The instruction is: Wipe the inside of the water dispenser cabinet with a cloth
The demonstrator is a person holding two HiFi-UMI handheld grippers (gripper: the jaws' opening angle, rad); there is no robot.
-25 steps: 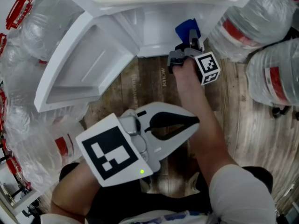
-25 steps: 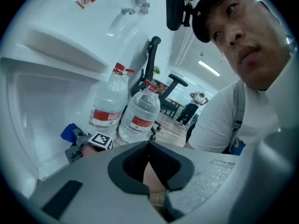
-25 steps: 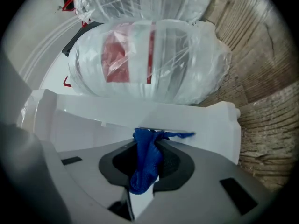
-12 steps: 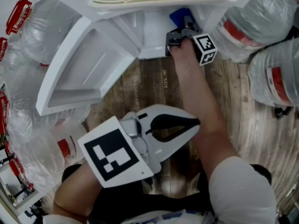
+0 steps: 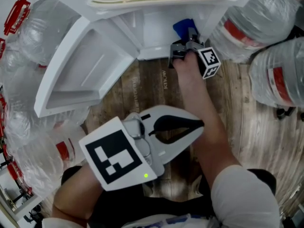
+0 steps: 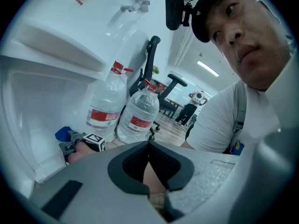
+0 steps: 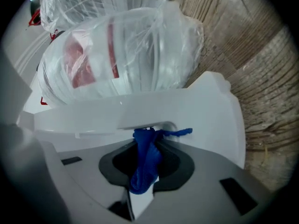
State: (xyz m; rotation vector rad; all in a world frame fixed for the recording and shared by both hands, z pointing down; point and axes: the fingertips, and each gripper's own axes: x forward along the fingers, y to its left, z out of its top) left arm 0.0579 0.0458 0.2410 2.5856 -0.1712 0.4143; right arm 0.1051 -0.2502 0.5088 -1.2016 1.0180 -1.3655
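Right claw (image 5: 186,42) drawn slightly back out since half a second ago, clamped on blue cloth (image 5: 184,27), cloth touching the inner edge of the water dispenser cabinet (image 5: 154,30), left claw (image 5: 198,124) kept low, jaws together, nothing between them.

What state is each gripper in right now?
Left gripper: shut, nothing between its jaws.
Right gripper: shut on the blue cloth.
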